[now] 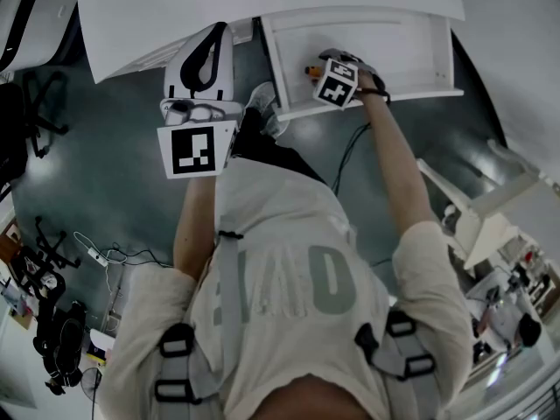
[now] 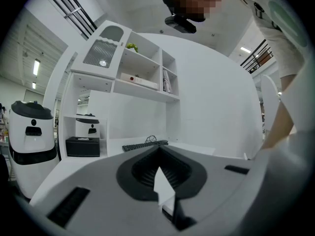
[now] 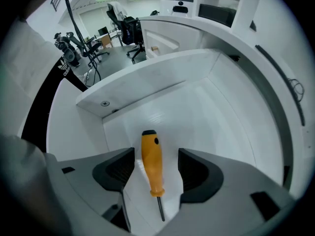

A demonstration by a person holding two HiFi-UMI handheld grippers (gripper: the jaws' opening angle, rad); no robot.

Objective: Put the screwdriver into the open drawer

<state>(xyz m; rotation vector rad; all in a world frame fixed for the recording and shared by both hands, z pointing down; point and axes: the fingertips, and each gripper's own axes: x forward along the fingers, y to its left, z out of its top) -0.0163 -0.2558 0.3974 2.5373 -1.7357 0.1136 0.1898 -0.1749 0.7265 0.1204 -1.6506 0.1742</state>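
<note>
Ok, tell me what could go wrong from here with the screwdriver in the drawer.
1. The right gripper is open, with a jaw on each side of the screwdriver. Lifting off at a slant could nudge it.
2. Its orange handle looks round, so it may roll on the smooth floor of the drawer.
3. The gripper sits low inside the drawer, close to a wall. A careless withdrawal might knock it.

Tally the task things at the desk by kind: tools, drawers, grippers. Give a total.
screwdriver: 1
open drawer: 1
grippers: 2 (left gripper, right gripper)
Total: 4
</note>
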